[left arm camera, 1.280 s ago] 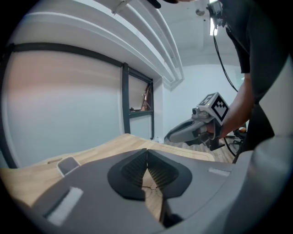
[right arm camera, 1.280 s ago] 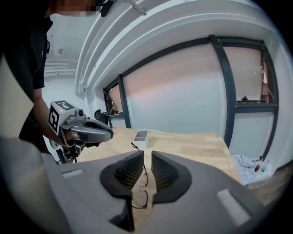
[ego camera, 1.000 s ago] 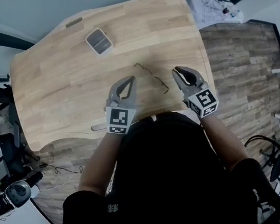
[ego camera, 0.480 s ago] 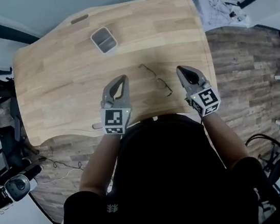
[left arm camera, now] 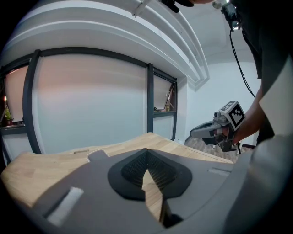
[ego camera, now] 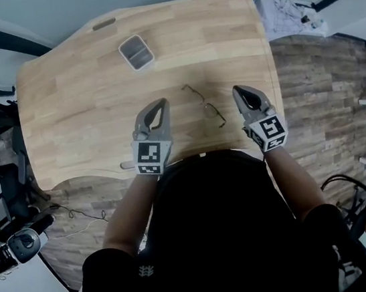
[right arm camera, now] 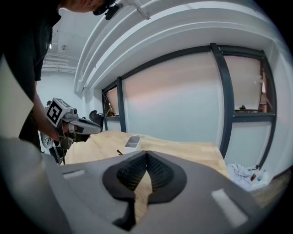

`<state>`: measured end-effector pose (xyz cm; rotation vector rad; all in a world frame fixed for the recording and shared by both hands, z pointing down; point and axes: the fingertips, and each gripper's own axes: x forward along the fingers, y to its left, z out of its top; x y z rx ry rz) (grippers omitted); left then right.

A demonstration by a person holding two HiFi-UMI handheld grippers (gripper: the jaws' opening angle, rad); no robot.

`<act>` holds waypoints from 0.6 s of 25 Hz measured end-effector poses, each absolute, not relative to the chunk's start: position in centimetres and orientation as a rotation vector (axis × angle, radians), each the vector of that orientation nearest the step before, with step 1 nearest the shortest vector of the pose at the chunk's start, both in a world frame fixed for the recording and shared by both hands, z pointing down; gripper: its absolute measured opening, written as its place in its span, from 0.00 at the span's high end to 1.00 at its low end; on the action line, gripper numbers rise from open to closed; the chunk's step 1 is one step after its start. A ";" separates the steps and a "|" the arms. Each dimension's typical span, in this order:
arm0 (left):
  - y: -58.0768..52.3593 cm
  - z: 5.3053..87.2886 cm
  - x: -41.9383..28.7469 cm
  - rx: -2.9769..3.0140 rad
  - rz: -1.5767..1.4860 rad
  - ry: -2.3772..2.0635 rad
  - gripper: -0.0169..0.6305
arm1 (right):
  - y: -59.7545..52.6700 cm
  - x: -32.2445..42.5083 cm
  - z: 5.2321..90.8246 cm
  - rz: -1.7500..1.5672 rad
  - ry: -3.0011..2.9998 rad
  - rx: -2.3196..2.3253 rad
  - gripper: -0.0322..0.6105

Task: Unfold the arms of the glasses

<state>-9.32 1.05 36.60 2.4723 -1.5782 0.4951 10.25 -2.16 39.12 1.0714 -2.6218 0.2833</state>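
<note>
I see right gripper (ego camera: 238, 90) just pinch closed, empty; left gripper (ego camera: 161, 102) closed too, now shifted aside. Glasses (ego camera: 204, 106) lie free between; I judge unfolding likely done.

The table (ego camera: 83, 109) is pale, smooth matt wood; the glasses (ego camera: 207, 109) thin dark wire.

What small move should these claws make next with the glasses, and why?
Probably open the right claw and ease it toward the glasses: it and the left claw are both shut and empty, and the glasses lie untouched between them.
</note>
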 end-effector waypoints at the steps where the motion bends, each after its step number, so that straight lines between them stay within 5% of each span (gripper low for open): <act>1: 0.9 36.5 -9.3 2.476 0.487 -1.576 0.96 | -2.2 10.3 39.1 0.286 -2.624 1.072 0.95; 15: -0.2 35.6 -8.1 2.515 0.441 -1.553 0.96 | -3.0 11.2 38.8 0.295 -2.618 1.101 0.95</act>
